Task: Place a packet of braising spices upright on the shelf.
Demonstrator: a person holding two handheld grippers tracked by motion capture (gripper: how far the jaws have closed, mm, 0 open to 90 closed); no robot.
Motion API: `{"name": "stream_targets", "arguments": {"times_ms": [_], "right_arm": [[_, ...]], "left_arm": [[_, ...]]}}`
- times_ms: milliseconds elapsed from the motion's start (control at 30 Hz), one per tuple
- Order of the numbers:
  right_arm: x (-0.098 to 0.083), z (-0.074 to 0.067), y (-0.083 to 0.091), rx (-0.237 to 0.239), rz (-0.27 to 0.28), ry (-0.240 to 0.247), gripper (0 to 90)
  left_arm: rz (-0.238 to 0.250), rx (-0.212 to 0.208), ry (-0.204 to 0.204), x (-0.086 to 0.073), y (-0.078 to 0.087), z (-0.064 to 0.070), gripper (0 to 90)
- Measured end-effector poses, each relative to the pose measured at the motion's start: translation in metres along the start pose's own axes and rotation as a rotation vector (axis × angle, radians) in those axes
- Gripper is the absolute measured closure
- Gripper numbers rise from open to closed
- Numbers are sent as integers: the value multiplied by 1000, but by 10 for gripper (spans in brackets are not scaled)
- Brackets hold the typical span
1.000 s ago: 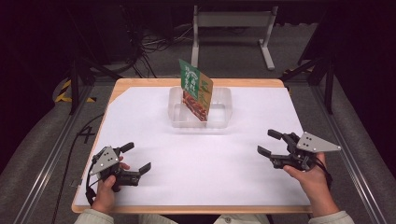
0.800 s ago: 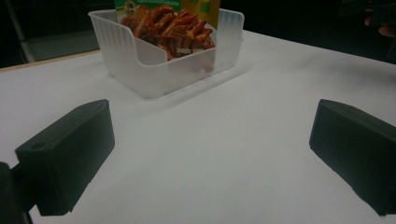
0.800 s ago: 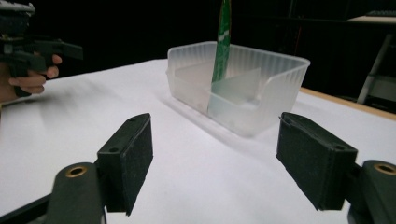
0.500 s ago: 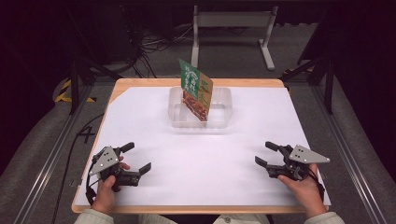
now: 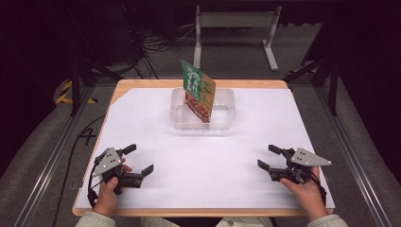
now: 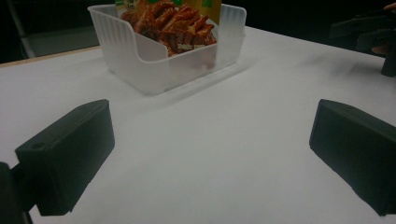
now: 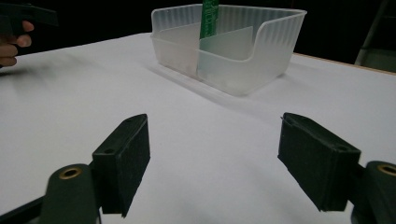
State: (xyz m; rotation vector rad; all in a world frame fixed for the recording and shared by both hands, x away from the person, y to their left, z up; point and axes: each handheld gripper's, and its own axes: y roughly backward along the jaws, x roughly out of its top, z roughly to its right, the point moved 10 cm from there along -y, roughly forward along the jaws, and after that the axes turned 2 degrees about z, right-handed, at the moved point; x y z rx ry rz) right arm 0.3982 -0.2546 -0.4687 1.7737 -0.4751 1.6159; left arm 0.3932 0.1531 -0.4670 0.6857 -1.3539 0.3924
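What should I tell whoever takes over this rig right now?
Left gripper: open, holding nothing, low over the white table cover at the near left.
Right gripper: open, holding nothing, at the near right.
Green-and-yellow snack packet: stands tilted in the clear plastic bin at the far middle of the table.
Done: the packet is in the bin.
Left: nothing obvious; neither gripper touches the bin or packet.

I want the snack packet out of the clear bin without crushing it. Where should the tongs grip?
Probably the green top edge of the snack packet, from above: it stands tilted, well above the walls of the clear bin, which block its lower half.
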Motion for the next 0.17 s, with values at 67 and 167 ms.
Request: {"name": "stream_targets", "arguments": {"times_ms": [67, 167], "right_arm": [[0, 0, 0, 0, -1, 1, 250], [0, 1, 0, -3, -2, -3, 250]], "left_arm": [[-2, 0, 0, 0, 0, 0, 8], [-2, -1, 5, 0, 0, -1, 8]]}}
